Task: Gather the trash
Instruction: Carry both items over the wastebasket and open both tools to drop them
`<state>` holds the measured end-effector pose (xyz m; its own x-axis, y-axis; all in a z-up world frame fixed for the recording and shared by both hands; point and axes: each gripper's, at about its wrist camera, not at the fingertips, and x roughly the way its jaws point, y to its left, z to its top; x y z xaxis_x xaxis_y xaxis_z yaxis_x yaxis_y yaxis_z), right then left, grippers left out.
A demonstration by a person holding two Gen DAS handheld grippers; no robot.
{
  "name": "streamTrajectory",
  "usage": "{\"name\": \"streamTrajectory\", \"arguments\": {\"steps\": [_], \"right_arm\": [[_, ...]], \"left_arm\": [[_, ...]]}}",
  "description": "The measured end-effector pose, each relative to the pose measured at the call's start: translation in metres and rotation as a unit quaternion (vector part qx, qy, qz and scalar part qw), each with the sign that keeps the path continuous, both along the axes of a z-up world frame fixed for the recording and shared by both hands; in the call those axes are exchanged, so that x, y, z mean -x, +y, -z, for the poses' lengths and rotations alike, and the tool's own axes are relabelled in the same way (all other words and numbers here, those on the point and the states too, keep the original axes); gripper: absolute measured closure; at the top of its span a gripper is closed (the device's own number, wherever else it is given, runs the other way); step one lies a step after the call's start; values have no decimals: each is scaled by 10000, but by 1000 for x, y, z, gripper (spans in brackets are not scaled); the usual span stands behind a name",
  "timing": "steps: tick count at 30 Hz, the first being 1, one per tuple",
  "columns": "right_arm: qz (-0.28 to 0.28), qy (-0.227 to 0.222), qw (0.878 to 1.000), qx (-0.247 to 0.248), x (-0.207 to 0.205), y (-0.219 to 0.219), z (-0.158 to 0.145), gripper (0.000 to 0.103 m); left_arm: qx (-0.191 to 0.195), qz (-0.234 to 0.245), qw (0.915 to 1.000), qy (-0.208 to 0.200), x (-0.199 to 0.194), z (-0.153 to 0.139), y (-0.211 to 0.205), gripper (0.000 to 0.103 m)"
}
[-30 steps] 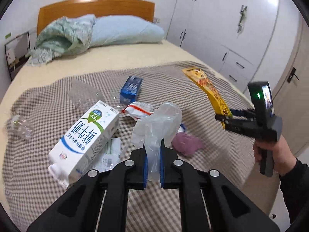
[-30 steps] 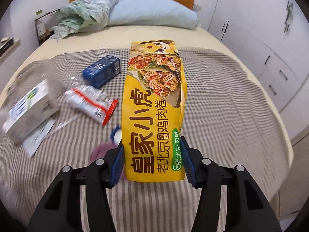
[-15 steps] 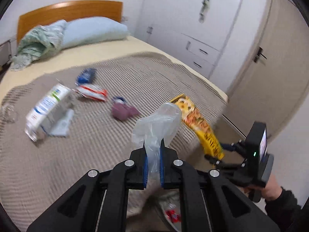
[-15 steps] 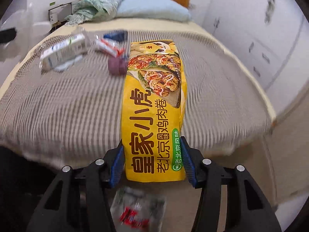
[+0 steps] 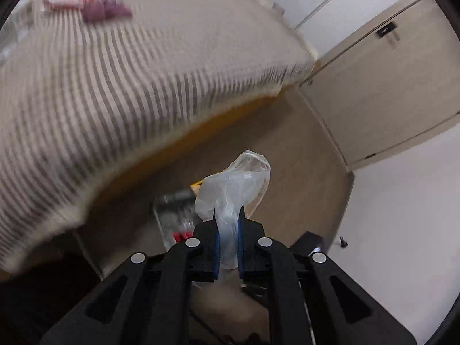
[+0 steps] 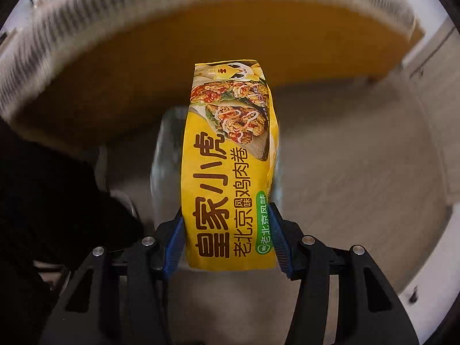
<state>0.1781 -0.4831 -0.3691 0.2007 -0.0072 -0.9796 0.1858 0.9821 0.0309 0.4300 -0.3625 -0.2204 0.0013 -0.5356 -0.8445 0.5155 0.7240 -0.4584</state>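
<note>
My left claw [image 5: 228, 240] is pinched narrow on a clear plastic bag [image 5: 234, 185]; my right claw [image 6: 227, 240] clamps the yellow box [image 6: 230, 166], long axis running straight ahead of the fingers. Beyond both loads, directly ahead and below, sits a blurred clear bin [image 6: 166, 155]. Right looks nearer. Bed edge [image 6: 201, 40] lies beyond; open floor [image 6: 359, 158] right of it.

A bright yellow snack packet [image 6: 230, 172], printed with dark brown characters, a green label and a photo of a filled wrap, is being shown between blue pads [image 6: 172, 247] on the black right claw [image 6: 225, 238]. A clear, whitish plastic bag [image 5: 233, 189] is being shown in the black left claw [image 5: 228, 247]. The bed cover [image 5: 100, 86] is being seen striped grey and cream above a tan floor [image 5: 302, 158].
</note>
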Motion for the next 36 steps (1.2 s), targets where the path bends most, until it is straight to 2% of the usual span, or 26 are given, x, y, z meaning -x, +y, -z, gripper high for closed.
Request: {"name": "streamTrajectory", "arguments": {"steps": [3, 8, 11, 13, 15, 20, 22, 23, 24, 25, 26, 31, 34, 35, 36], "right_arm": [[125, 281, 9993, -204, 5, 4, 34, 50], [144, 681, 9967, -419, -1, 13, 86, 50], [127, 697, 9963, -478, -4, 19, 106, 44], [89, 832, 9942, -682, -10, 22, 128, 32], [24, 990, 9927, -686, -16, 24, 142, 29], [216, 717, 9916, -1052, -10, 10, 137, 29], [404, 378, 9908, -1234, -2, 0, 124, 29], [498, 210, 9899, -1308, 1, -6, 116, 33], [583, 198, 9892, -1330, 3, -10, 113, 65], [640, 333, 9890, -1290, 5, -12, 115, 85], [708, 375, 9885, -1286, 8, -15, 116, 93], [1286, 247, 9826, -1318, 20, -28, 112, 93], [1537, 132, 9786, -1364, 28, -36, 105, 93], [1568, 108, 9783, -1348, 30, -39, 102, 93], [1592, 96, 9786, -1303, 32, -41, 98, 93]], "left_arm": [[-334, -53, 9982, 494, 10, 45, -15, 97], [-870, -118, 9911, 1003, 15, 99, -23, 97], [-1146, -297, 9847, 1276, 13, 125, -24, 97], [-1251, -441, 9808, 1428, 9, 136, -26, 97], [-1377, -525, 9780, 1477, 3, 145, -30, 97], [-1683, -478, 9725, 1539, -5, 164, -53, 97], [-1759, -409, 9723, 1487, -4, 168, -61, 97], [-1778, -381, 9723, 1470, -4, 168, -64, 97], [-1816, -346, 9718, 1461, -4, 170, -67, 97], [-1853, -316, 9712, 1465, -4, 171, -69, 96], [-1893, -302, 9703, 1472, -5, 174, -71, 96], [-2341, -182, 9599, 1528, -7, 201, -92, 96], [-2459, -257, 9507, 1870, -9, 218, -100, 93], [-2496, -280, 9471, 1999, -9, 223, -103, 74], [-2529, -322, 9430, 2140, -9, 230, -104, 48]]}}
